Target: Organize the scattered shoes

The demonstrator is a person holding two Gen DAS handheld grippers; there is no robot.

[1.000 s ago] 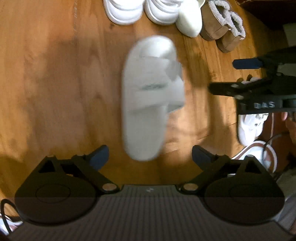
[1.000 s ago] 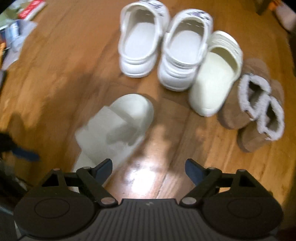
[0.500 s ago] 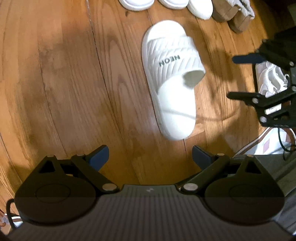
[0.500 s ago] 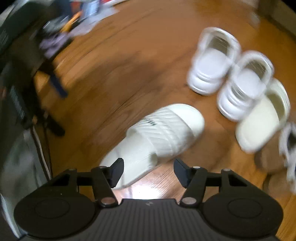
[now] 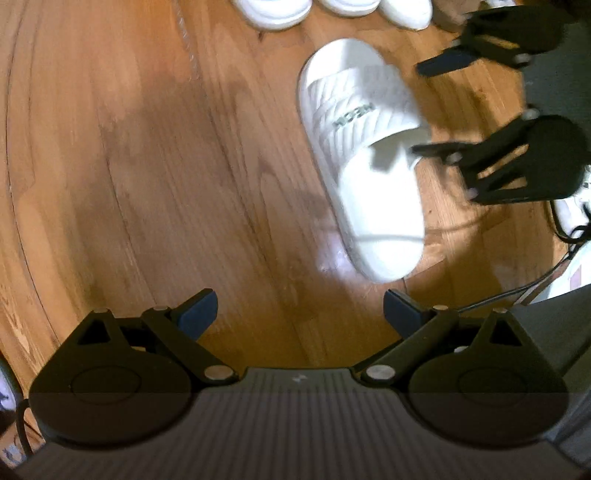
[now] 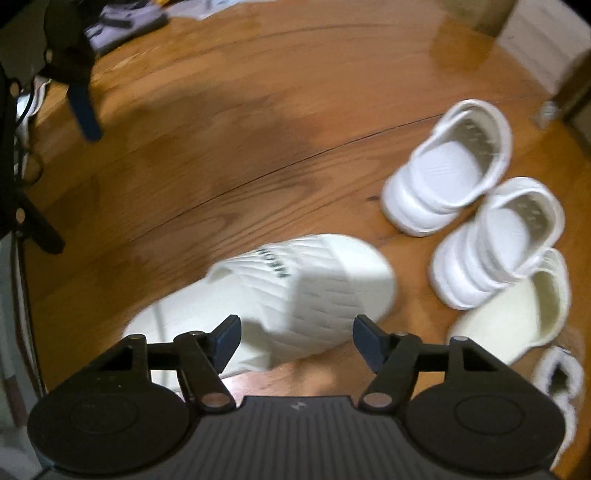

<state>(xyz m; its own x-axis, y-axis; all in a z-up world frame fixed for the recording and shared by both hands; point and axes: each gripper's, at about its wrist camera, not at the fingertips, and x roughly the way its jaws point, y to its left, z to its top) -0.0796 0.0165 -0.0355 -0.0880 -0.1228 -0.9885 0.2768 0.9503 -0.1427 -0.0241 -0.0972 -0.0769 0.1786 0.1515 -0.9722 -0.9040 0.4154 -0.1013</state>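
Note:
A white slide sandal (image 5: 364, 158) with a ribbed strap lies alone on the wood floor, toe toward a row of shoes. My left gripper (image 5: 299, 314) is open and empty, just short of its heel. My right gripper (image 6: 295, 341) is open, with its fingertips on either side of the sandal (image 6: 280, 295) at the strap, not closed on it. In the left wrist view the right gripper (image 5: 428, 107) comes in from the right, over the strap. In the right wrist view two white clogs (image 6: 472, 206) and a cream slide (image 6: 517, 314) stand in a row.
A tan fleece-lined slipper (image 6: 561, 384) sits at the right end of the row. A white sneaker (image 5: 572, 206) and cables lie at the right in the left wrist view. Clutter (image 6: 122, 22) lies on the floor at the far left in the right wrist view.
My right gripper has come down close over the sandal, so the strap now lies between its fingertips. My left gripper has drawn back slightly and stays open.

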